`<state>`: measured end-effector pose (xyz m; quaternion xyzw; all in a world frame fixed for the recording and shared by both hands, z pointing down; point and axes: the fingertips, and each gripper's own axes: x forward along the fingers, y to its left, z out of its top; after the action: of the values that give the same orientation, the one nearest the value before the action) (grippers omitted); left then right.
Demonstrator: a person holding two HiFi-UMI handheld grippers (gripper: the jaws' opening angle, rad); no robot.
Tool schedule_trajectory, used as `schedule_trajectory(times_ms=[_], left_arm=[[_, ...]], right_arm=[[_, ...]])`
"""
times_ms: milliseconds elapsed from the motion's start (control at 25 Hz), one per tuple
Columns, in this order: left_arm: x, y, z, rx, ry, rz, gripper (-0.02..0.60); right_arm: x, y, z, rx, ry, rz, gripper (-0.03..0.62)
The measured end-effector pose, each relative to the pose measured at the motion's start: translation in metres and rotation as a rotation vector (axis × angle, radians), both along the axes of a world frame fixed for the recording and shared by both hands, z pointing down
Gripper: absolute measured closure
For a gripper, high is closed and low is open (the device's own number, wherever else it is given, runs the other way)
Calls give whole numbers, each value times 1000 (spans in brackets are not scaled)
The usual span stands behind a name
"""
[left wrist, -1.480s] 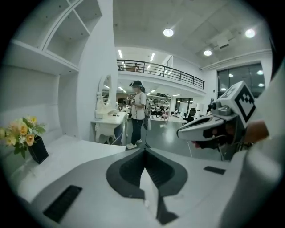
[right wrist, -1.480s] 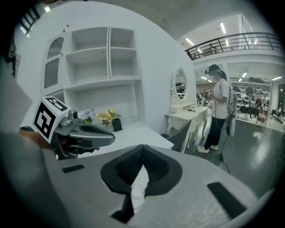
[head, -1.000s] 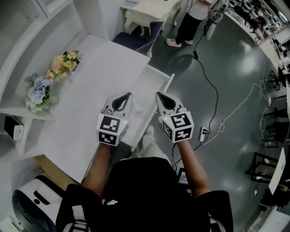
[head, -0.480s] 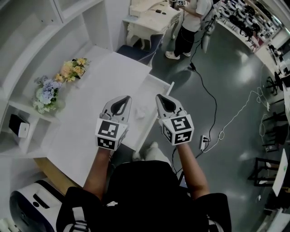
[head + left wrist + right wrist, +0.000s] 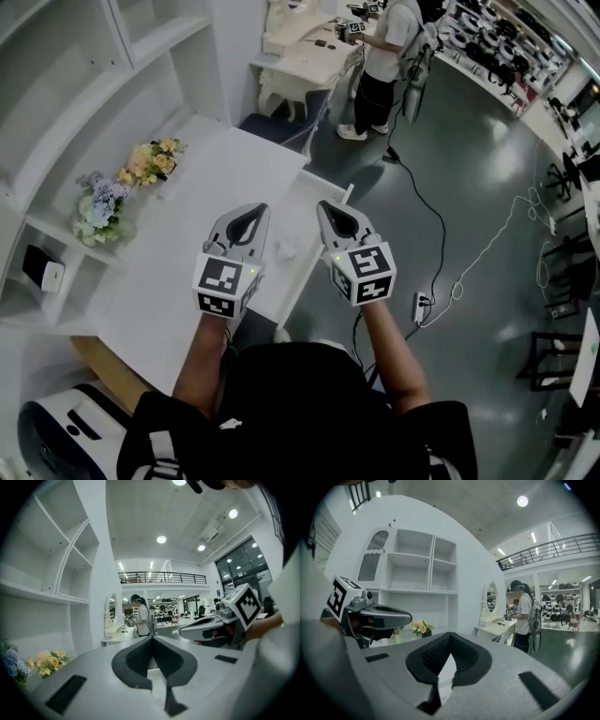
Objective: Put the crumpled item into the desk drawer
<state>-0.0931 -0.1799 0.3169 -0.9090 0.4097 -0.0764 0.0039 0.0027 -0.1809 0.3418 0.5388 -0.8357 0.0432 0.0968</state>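
Nearby, flowers (image 5: pixel 127 187) on desk (image 5: pixel 216 178), open drawer (image 5: pixel 309 202) (crumpled item (image 5: pixel 284 247) inside).

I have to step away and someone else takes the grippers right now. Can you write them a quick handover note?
Left gripper: shut, empty, held above the desk.
Right gripper: shut, empty, beside it above the drawer.
Things: the white crumpled item lies inside the open drawer, between the two grippers in the head view.
Done: the item appears to be in the drawer.
Left: the drawer stands open; push it shut if that is wanted.
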Motion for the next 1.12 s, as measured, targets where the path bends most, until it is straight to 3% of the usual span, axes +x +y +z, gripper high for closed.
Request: schedule_trajectory(times_ms=[1120], left_arm=[[40,120,-45,70,56,-95,575]], right_arm=[[40,112,-50,91,7,-66,599]])
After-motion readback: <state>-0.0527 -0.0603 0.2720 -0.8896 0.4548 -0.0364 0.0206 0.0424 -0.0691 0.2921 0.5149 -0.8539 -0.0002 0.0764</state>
